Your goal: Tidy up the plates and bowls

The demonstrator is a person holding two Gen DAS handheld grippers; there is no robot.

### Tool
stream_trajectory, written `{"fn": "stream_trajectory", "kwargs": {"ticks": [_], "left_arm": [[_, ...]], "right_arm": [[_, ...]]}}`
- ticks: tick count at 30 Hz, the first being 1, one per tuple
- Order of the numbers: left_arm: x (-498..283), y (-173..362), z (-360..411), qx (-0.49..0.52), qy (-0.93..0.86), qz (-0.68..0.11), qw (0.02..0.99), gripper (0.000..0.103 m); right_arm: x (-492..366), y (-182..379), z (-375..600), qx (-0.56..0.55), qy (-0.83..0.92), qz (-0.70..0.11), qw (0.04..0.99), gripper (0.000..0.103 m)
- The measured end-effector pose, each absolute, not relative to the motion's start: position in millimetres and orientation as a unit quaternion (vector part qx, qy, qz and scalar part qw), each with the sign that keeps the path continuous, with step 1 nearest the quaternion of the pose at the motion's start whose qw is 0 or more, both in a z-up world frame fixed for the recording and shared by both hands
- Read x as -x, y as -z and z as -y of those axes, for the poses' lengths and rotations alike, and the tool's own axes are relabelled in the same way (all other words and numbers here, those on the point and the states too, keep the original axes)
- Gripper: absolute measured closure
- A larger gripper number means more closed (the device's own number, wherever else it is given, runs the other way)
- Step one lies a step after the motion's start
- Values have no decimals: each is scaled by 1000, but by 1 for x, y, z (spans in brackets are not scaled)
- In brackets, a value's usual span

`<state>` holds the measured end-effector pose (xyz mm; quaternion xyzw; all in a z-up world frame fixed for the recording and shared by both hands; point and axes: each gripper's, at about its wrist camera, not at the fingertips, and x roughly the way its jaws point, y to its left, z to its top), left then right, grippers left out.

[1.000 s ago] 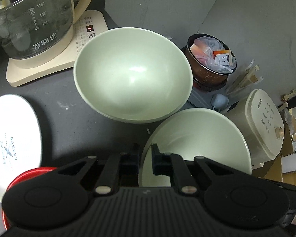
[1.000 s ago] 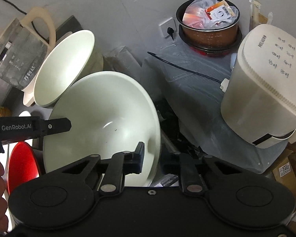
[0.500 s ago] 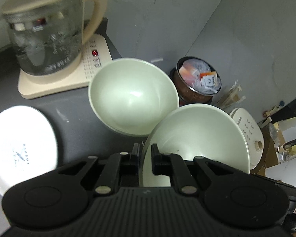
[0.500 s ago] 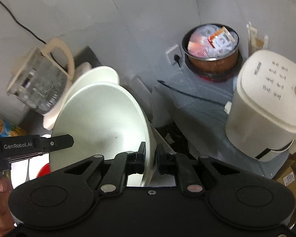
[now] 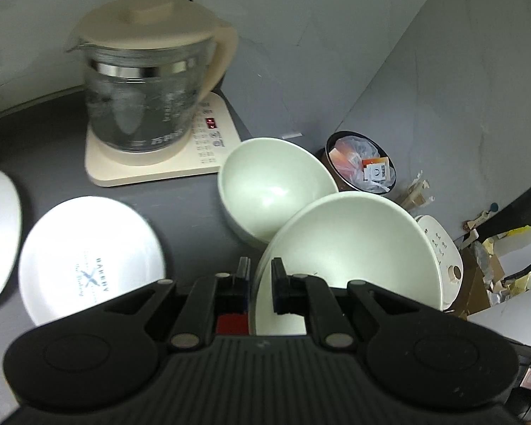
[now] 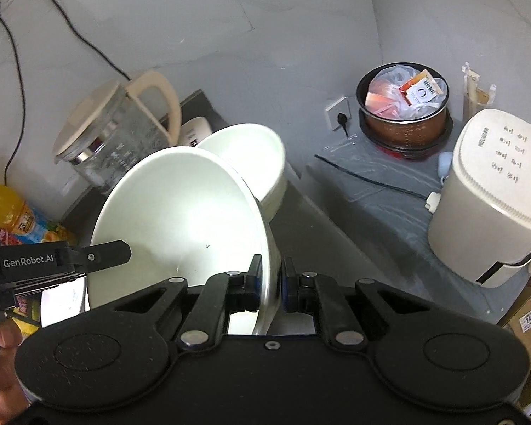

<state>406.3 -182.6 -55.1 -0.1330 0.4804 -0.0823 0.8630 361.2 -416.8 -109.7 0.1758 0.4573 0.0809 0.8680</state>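
Right gripper (image 6: 269, 285) pinching the rim of the large pale bowl (image 6: 180, 226); left gripper (image 5: 260, 285) clamped on the opposite rim of that bowl (image 5: 350, 248). Lifted higher than a second ago, tilted, now clear of the counter (image 5: 180, 205), and probably ready to nest. Just ahead, touching rims: a second bowl (image 5: 272, 184) of the same kind. Ahead-left of the left gripper: kettle (image 5: 148, 85) on its base. Left: two printed plates (image 5: 88, 262). Beyond the counter edge, ahead-right: rice cooker (image 6: 492, 198) and a stuffed pot (image 6: 403, 106).

Right claw (image 6: 269, 285) closed on held bowl (image 6: 180, 226) rim; bowl lifted above stacked bowl (image 5: 272, 187).
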Motion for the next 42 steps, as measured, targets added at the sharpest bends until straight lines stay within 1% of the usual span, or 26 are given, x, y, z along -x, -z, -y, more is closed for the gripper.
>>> {"fn": "stream_trajectory", "kwargs": {"ticks": [8, 20, 25, 28, 30, 33, 34, 38, 42], "left_arm": [[-383, 54, 147, 150, 74, -487, 857, 93], [-357, 79, 107, 182, 62, -508, 839, 93], [-354, 95, 97, 185, 52, -526, 829, 94], [-355, 102, 93, 187, 47, -532, 824, 93], [-356, 105, 92, 187, 44, -537, 821, 94], [-357, 106, 90, 189, 48, -540, 819, 94], [-357, 105, 90, 185, 47, -540, 820, 94], [-360, 99, 89, 161, 32, -532, 831, 91], [-361, 91, 87, 159, 23, -529, 833, 90]], "right_arm": [[-342, 108, 385, -167, -88, -472, 861, 91], [-322, 122, 347, -153, -90, -503, 846, 80], [-321, 128, 338, -138, -87, -506, 847, 72], [-323, 130, 336, -134, -82, -507, 848, 73], [-324, 131, 335, -137, -91, -505, 847, 77], [-323, 130, 331, -124, -96, -501, 851, 78], [-324, 129, 330, -120, -95, -499, 853, 82], [-324, 126, 338, -132, -90, -494, 855, 83], [-324, 122, 349, -138, -84, -486, 859, 81]]}}
